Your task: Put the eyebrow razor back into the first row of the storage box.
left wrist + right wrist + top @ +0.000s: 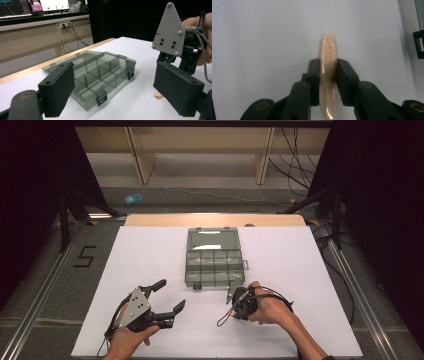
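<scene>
A slim beige oblong piece (328, 47) lies on the white table, and my right gripper (327, 72) is shut on its middle, pads pressing both sides. In the high view the right gripper (236, 300) points down just in front of the box's near right corner. A smoky grey compartment box (214, 257) sits mid-table with its lid laid open at the back; its compartments look empty. My left gripper (171, 295) hovers at the front left, open, with nothing between its fingers. The left gripper view has the box (95, 75), the right gripper (176, 62) and the piece's tip (158, 95).
The white sheet (150, 250) covers the table, with a wooden edge (215, 220) at the back. Box latches (101, 98) stick out of its near side. Dark curtains flank the table, cables lie on the floor at the right, and monitors (50, 5) stand beyond.
</scene>
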Demonstrator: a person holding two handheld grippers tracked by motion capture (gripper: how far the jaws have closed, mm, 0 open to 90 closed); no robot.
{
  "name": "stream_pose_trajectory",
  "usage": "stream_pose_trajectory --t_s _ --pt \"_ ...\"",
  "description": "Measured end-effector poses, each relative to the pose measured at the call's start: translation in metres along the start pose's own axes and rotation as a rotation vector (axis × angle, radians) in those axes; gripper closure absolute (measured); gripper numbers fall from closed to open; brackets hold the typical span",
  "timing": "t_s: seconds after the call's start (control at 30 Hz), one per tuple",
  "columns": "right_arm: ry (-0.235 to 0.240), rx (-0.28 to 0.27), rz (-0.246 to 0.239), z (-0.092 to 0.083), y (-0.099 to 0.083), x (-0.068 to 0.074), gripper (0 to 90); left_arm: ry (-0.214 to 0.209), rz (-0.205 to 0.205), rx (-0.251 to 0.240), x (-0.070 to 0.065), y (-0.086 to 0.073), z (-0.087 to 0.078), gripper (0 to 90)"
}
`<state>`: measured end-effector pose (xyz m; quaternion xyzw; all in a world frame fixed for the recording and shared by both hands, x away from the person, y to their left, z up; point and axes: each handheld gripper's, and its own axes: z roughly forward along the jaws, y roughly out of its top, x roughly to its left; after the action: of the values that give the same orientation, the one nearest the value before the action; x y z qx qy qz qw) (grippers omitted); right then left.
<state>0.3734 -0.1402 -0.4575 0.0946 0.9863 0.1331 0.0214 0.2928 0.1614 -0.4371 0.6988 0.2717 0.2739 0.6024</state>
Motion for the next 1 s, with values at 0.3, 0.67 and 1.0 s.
stream_pose_trajectory --t_s 0.3,0.67,1.0 --pt "-0.045 -0.018 -0.013 -0.006 0.001 -0.001 74.3 0.0 -0.001 -0.005 0.0 0.0 0.0 16.3" --pt "-0.08 -0.064 0.005 -0.022 0.001 -0.002 74.3 0.001 -0.001 -0.004 0.0 0.0 -0.001 16.3" --pt "-0.11 -0.086 0.0 -0.029 0.003 -0.003 74.3 0.002 -0.003 -0.006 0.0 0.0 0.0 16.3"
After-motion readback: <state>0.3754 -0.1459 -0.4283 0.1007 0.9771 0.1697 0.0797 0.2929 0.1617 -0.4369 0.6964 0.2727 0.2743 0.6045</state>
